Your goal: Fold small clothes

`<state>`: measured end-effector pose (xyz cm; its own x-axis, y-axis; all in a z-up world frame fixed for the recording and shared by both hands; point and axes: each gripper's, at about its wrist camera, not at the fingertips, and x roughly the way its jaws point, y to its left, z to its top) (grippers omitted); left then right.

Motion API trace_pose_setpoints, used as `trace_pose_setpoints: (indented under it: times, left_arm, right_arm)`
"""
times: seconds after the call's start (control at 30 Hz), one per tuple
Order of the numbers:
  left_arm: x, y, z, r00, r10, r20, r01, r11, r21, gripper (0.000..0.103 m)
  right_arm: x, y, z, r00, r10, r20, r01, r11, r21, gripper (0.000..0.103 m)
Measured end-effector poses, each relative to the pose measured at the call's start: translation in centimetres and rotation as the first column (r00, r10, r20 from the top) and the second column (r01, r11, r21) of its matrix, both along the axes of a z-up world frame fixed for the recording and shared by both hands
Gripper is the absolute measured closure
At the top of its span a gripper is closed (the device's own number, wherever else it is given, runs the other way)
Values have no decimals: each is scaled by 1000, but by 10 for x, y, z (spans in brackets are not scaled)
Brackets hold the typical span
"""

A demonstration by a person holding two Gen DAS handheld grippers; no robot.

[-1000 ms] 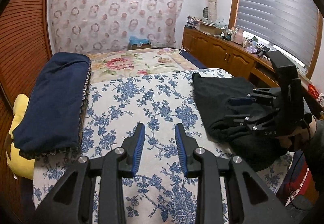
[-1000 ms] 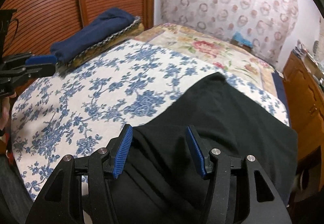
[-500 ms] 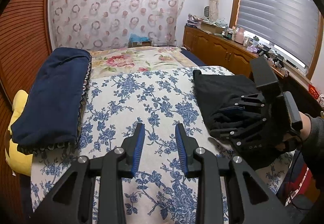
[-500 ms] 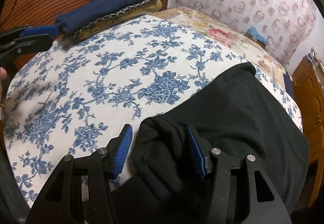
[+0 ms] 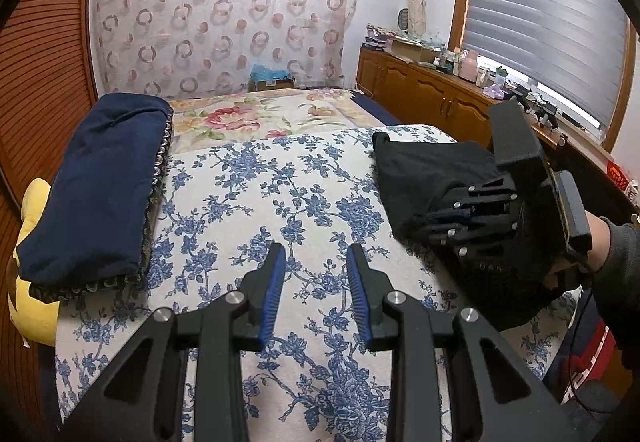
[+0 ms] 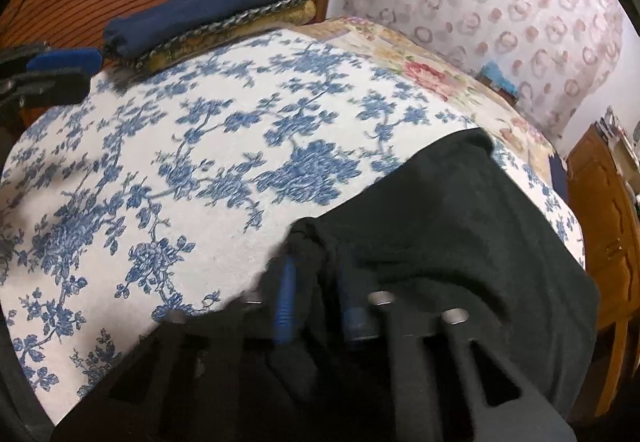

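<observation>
Folding has barely begun: the crumpled black cloth garment [image 6: 460, 242] lies unfolded at the right edge of the blue-flowered bed cover [image 5: 280, 202]. My right claw [image 6: 316, 290] is pinched nearly closed on its bunched near edge. My left claw [image 5: 314, 282] hovers over bare cover, moderately open, holding nothing.

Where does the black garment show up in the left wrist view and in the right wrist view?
Left wrist view: the black garment lies at right of centre on the blue-floral sheet, partly behind the right gripper.
Right wrist view: it fills the lower right, its near edge bunched between the gripper's fingers.
Shared landmark: the folded navy cloth by the wooden wall.
</observation>
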<state>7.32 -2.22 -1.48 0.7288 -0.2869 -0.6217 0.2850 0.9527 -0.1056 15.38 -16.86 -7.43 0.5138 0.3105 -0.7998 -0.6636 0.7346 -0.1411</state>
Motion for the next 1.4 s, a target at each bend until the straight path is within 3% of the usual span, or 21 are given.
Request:
trace_pose_setpoints:
  times: [0.27, 0.47, 0.63, 0.87, 1.1, 1.2, 1.4]
  left_arm:
    - [-3, -4, 3, 1000, -18, 1, 18, 1000, -13, 74]
    - [-5, -8, 5, 999, -39, 1, 39, 999, -18, 74]
    - [-7, -15, 5, 998, -59, -4, 59, 998, -11, 74]
    - [-9, -26, 2, 996, -90, -20, 90, 996, -10, 73]
    - [-10, -40, -2, 991, -126, -39, 126, 992, -8, 73]
    - [-11, -50, -4, 988, -148, -45, 148, 989, -8, 73]
    - [-11, -72, -9, 980, -193, -56, 193, 981, -10, 73]
  right_arm:
    - [5, -36, 54, 984, -101, 148, 91, 993, 71, 94]
    - [27, -80, 87, 951, -171, 258, 182, 983, -19, 95]
    - [50, -131, 98, 910, -279, 308, 307, 951, -45, 95]
    - [97, -189, 59, 872, -434, 226, 454, 890, -43, 95]
    - [106, -197, 41, 845, -497, 197, 514, 857, -45, 94]
    - [104, -206, 44, 824, -529, 204, 548, 835, -47, 78]
    - [55, -218, 61, 825, -535, 181, 538, 842, 34, 71]
